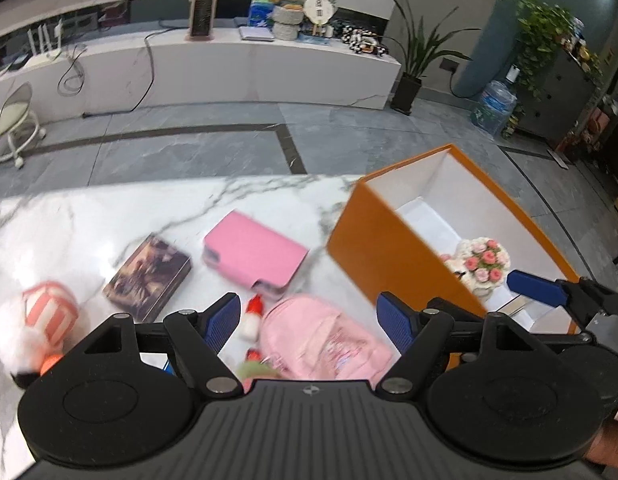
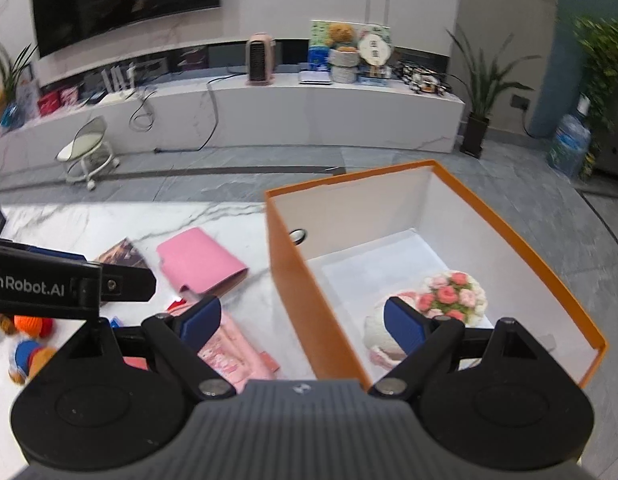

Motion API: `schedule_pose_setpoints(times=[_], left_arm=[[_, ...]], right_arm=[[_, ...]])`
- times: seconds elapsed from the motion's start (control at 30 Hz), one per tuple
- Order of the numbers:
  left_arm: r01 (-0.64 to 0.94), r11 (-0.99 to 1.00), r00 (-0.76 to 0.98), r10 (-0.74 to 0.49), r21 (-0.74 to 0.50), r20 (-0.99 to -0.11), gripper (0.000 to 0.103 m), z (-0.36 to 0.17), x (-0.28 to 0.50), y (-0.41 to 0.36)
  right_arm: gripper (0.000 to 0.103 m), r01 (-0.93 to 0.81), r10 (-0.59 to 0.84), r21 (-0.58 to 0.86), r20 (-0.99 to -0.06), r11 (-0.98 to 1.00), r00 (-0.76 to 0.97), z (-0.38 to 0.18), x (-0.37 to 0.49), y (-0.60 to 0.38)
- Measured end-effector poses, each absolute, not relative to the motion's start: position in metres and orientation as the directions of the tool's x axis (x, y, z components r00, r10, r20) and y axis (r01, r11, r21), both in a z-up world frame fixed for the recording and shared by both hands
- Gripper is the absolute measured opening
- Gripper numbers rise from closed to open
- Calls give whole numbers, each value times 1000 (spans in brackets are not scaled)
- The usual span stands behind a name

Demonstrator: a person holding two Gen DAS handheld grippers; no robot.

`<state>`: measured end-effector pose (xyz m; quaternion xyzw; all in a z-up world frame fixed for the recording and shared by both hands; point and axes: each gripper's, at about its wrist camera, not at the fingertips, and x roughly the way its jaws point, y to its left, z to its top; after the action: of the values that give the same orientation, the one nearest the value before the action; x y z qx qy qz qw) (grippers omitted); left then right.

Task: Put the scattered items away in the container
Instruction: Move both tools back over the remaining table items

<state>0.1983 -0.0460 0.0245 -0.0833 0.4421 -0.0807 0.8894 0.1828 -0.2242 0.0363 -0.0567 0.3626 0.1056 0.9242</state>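
the only writing that reads clearly is "en robot.ai", white on black, along the side of the left gripper (image 2: 49, 286) where it enters the right wrist view from the left edge; the print on the dark book (image 1: 149, 276) is too blurred to make out. the left gripper (image 1: 313, 322) hangs over the marble table (image 1: 89, 216), its blue-padded fingers (image 1: 223, 320) spread wide with nothing between them, above a pale pink backpack (image 1: 329, 340) and a small red-and-white toy (image 1: 253, 316). a pink wallet (image 1: 253, 256) lies just beyond, beside the book, and a white and orange plush (image 1: 37, 324) sits at the left. the right gripper (image 2: 301, 322) is held over the near wall of the orange box (image 2: 293, 288), one finger over the table side, the other finger (image 2: 405, 328) over the box's white interior, jaws wide and empty. inside the box a knitted bouquet (image 2: 449, 300) of pink and cream flowers lies on the floor near the front. part of a hand (image 1: 609, 444) shows at the lower right of the left wrist view.
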Motion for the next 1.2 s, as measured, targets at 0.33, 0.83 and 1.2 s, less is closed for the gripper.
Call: schedule_pose_setpoints(times=[0.33, 0.83, 1.2], left_arm=[[12, 963, 585, -225, -270, -779, 89, -4, 173, -3], [81, 966, 536, -249, -244, -807, 89, -31, 154, 7], [171, 975, 537, -212, -141, -817, 88, -28, 136, 32]], right_arm=[[90, -354, 200, -65, -725, 933, 659, 15, 185, -191], [90, -332, 175, -39, -789, 942, 589, -15, 197, -190], [77, -382, 247, 6, -772, 924, 585, -21, 198, -177]])
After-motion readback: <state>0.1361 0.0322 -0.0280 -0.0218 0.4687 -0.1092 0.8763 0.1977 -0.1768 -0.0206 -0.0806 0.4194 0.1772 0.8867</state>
